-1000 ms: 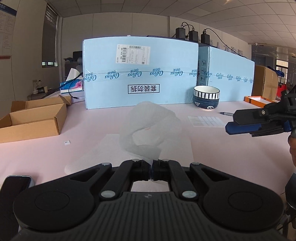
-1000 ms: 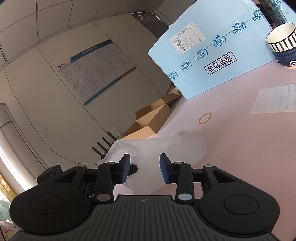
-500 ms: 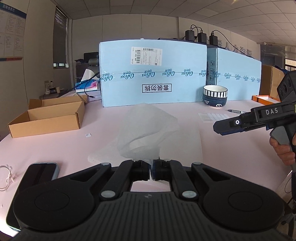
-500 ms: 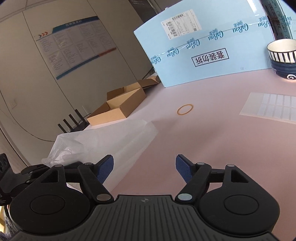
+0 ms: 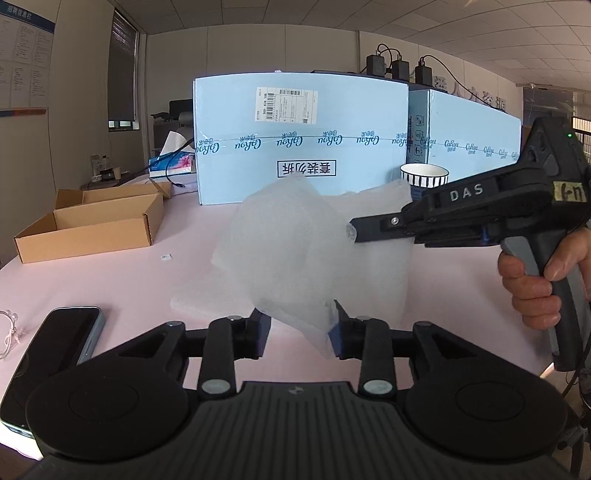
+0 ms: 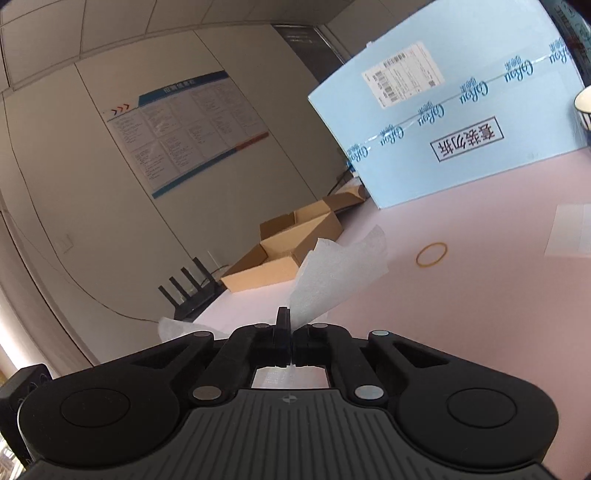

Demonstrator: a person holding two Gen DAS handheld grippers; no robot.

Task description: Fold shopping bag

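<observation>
— Tongs first: my right gripper (image 6: 291, 341) has just snapped closed, pinching the shopping bag (image 5: 314, 251).
— And the left gripper (image 5: 299, 334)?
— It has just spread; the bag's lower tail hangs between its pads.
— How's the bag?
— Thin, translucent white, crumpled, lifted over the pink bench (image 5: 110, 280). Only the right view shows a rubber band (image 6: 431, 254); only the left shows a phone (image 5: 55, 354) at the near-left edge.

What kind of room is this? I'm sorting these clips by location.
Most likely an office or workroom used for packing: a notice board on the wall, a suspended tile ceiling, and large blue shipping cartons beside an open cardboard box on a pink table.
</observation>
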